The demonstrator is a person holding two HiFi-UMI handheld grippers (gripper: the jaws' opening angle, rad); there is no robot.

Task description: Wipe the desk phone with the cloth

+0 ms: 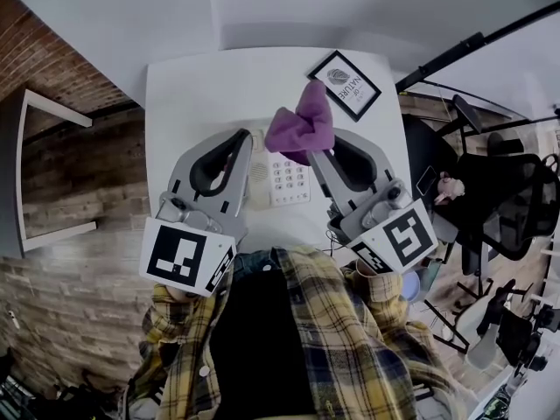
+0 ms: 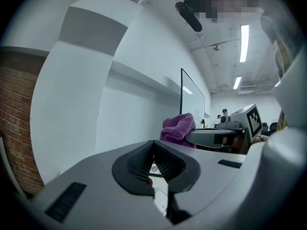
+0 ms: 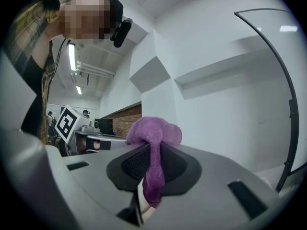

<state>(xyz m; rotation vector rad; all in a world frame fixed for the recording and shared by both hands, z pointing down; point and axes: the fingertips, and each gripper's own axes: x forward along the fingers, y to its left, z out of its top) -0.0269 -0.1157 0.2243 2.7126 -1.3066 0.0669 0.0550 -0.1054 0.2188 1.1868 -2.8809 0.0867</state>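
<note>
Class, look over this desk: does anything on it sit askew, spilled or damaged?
Only the black-framed sign near the white desk's far right corner: it sits skewed to the desk's edges. Nothing looks spilled or damaged.

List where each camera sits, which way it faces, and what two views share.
Head view: on the person's head, facing steeply down on the table, desk phone and cloth; plaid shirt, left gripper and right gripper show.
Left gripper view: rides the left gripper, facing roughly level past its shut, empty jaws toward a white wall.
Right gripper view: rides the right gripper, facing level past jaws shut on the cloth; the plaid shirt shows.
Shared: both gripper views show the cloth and the other gripper.
</note>
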